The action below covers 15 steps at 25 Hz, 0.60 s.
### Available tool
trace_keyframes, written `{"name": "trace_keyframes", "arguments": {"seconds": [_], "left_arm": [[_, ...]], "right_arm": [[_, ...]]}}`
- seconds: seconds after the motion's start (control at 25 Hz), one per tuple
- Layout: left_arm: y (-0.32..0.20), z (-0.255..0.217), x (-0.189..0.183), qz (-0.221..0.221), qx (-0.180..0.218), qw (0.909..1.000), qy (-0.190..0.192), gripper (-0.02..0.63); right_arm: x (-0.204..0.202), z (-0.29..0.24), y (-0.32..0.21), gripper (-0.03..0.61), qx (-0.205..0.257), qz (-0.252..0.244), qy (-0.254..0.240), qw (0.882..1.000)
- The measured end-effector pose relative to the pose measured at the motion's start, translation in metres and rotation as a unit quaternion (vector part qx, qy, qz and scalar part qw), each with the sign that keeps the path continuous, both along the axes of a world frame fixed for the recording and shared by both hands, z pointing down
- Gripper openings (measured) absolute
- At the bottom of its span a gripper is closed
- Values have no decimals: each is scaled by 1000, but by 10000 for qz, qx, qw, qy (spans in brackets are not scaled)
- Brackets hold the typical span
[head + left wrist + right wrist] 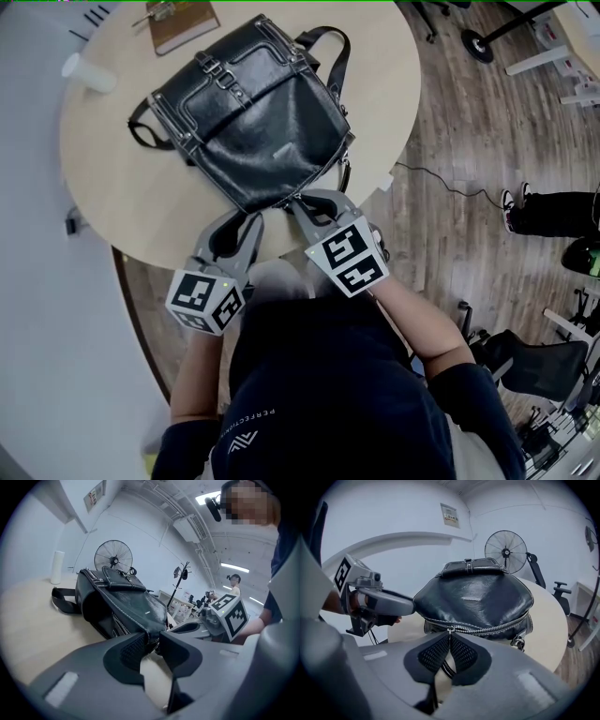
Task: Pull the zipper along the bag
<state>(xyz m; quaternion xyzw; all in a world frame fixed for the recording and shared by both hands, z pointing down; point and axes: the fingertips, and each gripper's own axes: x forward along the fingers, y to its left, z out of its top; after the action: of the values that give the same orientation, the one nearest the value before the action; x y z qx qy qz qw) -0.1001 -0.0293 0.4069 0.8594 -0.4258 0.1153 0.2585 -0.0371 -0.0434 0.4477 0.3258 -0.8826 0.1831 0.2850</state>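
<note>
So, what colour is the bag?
The bag is black, with white stitching; head view shows it best.

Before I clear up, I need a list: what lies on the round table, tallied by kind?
Black bag: 1
Brown book: 1
White cylinder: 1
Small unclear item on the book: 1
Total: 4

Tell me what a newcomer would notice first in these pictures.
The black bag lying on the round wooden table dominates the head view. At its near edge, the right gripper is shut on the zipper pull, just below the silver zipper that runs across the bag. The left gripper sits beside it at the bag's near corner, jaws apart.
</note>
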Motion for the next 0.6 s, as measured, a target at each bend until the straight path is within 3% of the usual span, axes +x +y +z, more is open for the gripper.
{"name": "trace_keyframes", "arguments": {"seconds": [0.16,0.36,0.6], "left_arm": [[-1,-1,3,-80,-36,9999,-88,143],[-10,5,3,-408,-92,9982,-423,115],[-12,5,2,-481,-237,9982,-262,100]], "right_arm": [[2,-4,2,14,26,-109,101,9999],[2,-3,2,14,-48,-131,109,9998],[2,-3,3,14,-31,-136,135,9998]]}}
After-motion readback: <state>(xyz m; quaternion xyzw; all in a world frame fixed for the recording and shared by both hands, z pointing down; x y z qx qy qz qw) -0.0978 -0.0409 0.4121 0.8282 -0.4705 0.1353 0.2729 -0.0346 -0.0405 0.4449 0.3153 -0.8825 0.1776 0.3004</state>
